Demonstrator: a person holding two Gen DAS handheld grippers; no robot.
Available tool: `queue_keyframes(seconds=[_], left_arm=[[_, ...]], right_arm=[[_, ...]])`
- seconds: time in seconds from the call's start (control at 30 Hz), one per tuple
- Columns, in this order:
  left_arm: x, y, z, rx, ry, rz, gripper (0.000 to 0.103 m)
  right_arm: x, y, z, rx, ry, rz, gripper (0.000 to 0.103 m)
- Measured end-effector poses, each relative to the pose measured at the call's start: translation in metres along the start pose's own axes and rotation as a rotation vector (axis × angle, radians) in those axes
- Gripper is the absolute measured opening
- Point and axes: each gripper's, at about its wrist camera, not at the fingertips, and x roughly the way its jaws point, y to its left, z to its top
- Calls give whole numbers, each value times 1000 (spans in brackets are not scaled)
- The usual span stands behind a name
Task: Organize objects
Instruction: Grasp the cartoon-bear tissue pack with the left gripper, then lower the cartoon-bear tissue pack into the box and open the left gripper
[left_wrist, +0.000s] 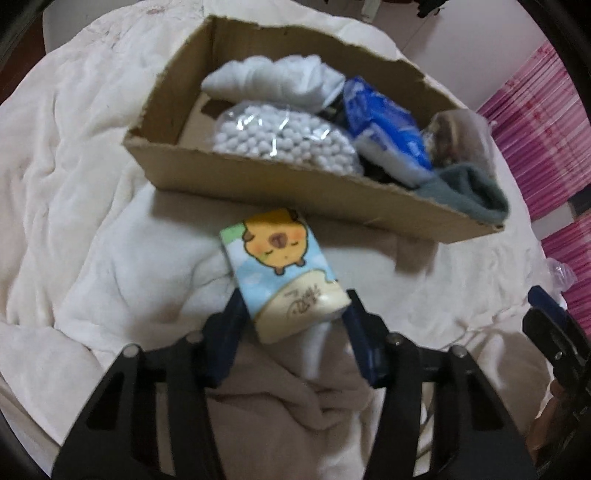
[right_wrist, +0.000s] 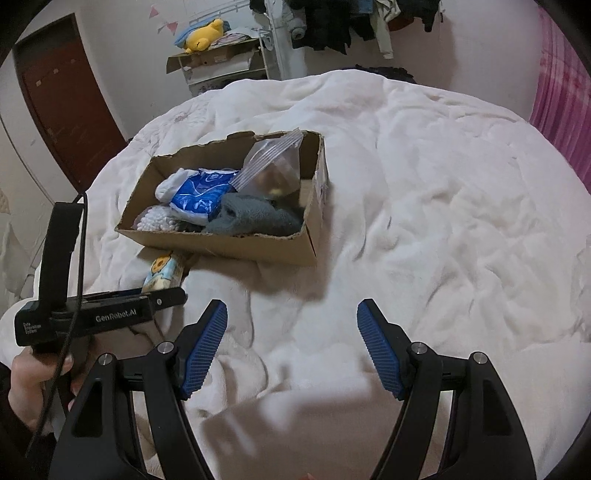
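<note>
We pinch the cartoon-printed soft tissue pack (left_wrist: 284, 273) at frame centre in our left gripper (left_wrist: 293, 314), ready for the torn cardboard box (left_wrist: 295, 184) above, while our right gripper (right_wrist: 291, 343) hangs spread and empty.

Left claw (left_wrist: 293, 314): black angular linkage arms with triangular cut-outs, round silver pivot screws, dark blue finger pads (left_wrist: 227, 332). Right claw (right_wrist: 291, 343): same black frame, silver screws, bright blue pads (right_wrist: 205, 350) with fine ribbed grid texture. From the right wrist view, the left unit's black body carries white "GenRobot.AI" lettering and a small white label, an upright black block, and a thin black cable (right_wrist: 79, 258). Hand (right_wrist: 27, 384) on grip, dark sleeve edge.
</note>
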Motion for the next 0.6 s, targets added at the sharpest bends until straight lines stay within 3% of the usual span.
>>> queue_keyframes(seconds=[0.37,0.6], left_arm=[[-87,-10,-32,88,-133,-32,52],[-155,-6,-46,121,-188,-106,52]], right_arm=[[-59,19,-13,-12,-60,23,76],[-92,38,-11,-51,-67,26,76]])
